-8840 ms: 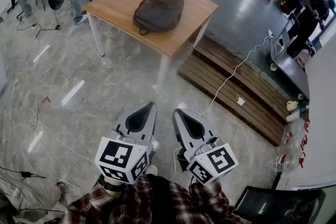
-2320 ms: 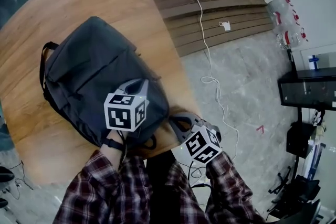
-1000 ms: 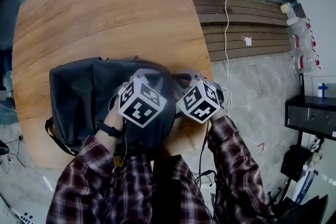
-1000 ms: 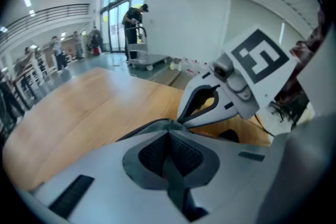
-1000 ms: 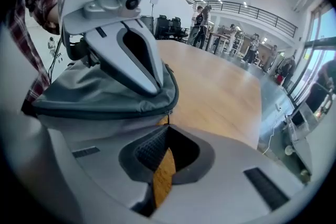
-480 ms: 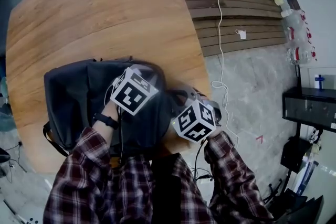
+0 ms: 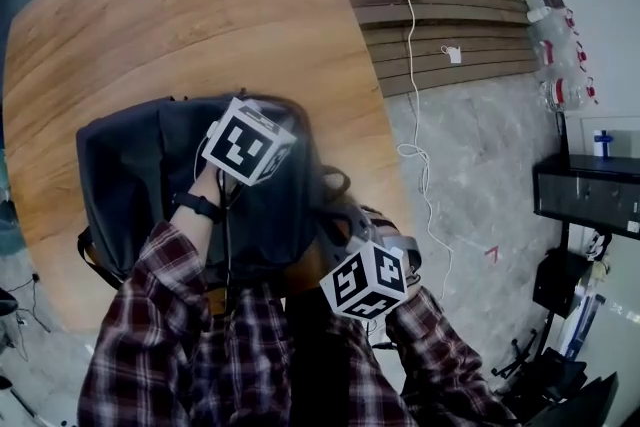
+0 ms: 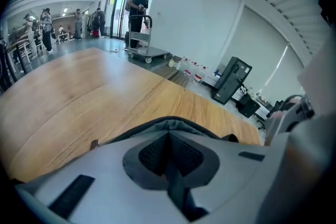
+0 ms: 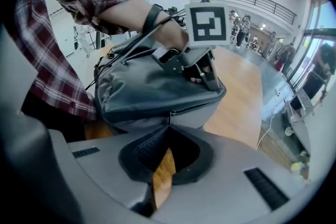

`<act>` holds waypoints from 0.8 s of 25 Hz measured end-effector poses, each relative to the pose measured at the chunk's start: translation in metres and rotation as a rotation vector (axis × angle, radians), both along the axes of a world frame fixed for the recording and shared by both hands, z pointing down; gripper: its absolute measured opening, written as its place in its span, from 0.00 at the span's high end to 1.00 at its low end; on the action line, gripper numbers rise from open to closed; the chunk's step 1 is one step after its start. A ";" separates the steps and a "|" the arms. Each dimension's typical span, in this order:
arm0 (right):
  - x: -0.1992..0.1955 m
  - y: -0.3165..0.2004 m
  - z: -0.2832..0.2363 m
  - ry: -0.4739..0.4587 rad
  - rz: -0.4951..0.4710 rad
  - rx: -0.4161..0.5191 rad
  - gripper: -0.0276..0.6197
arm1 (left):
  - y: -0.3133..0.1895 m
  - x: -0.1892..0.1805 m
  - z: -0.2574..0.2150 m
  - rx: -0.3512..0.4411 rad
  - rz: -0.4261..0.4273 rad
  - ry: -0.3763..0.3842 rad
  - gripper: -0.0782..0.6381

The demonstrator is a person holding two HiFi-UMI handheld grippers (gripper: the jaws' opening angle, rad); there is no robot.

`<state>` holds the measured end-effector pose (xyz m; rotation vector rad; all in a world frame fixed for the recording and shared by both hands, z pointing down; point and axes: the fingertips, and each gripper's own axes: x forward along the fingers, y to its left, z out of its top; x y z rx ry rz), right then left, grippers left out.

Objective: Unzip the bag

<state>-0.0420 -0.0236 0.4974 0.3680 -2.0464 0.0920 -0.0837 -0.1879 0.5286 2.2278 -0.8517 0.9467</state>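
A dark grey backpack [image 7: 140, 175] lies on the wooden table [image 7: 200, 15], near its front edge. My left gripper [image 7: 262, 110] rests on top of the bag, its jaws shut, with a hump of bag fabric [image 8: 173, 124] at the tips. From the right gripper view, the left gripper [image 9: 202, 71] presses into the bag's [image 9: 152, 92] top. My right gripper [image 7: 335, 210] is at the bag's near right side. Its tips [image 9: 169, 126] are shut on the zipper pull [image 9: 169, 114], which hangs from a zipper line running along the bag's side.
The table's right edge drops off just beside the right gripper. Beyond it lie a slatted wooden platform [image 7: 450, 25], a white cable [image 7: 415, 115] on the stone floor, several bottles [image 7: 560, 45] and a black cabinet [image 7: 590, 195]. People stand far off [image 8: 139, 5].
The person has walked up to the table and placed both grippers on the bag. In the last half second the right gripper drew back toward the person; the left stayed on top.
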 end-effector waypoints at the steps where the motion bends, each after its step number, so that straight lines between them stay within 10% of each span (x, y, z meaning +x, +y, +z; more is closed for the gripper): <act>1: 0.000 0.009 -0.002 -0.006 0.001 -0.011 0.94 | -0.005 -0.002 0.000 0.005 -0.010 0.000 0.88; 20: 0.020 -0.048 0.013 -0.079 0.114 0.043 0.94 | -0.008 -0.123 0.005 0.138 -0.308 -0.194 0.88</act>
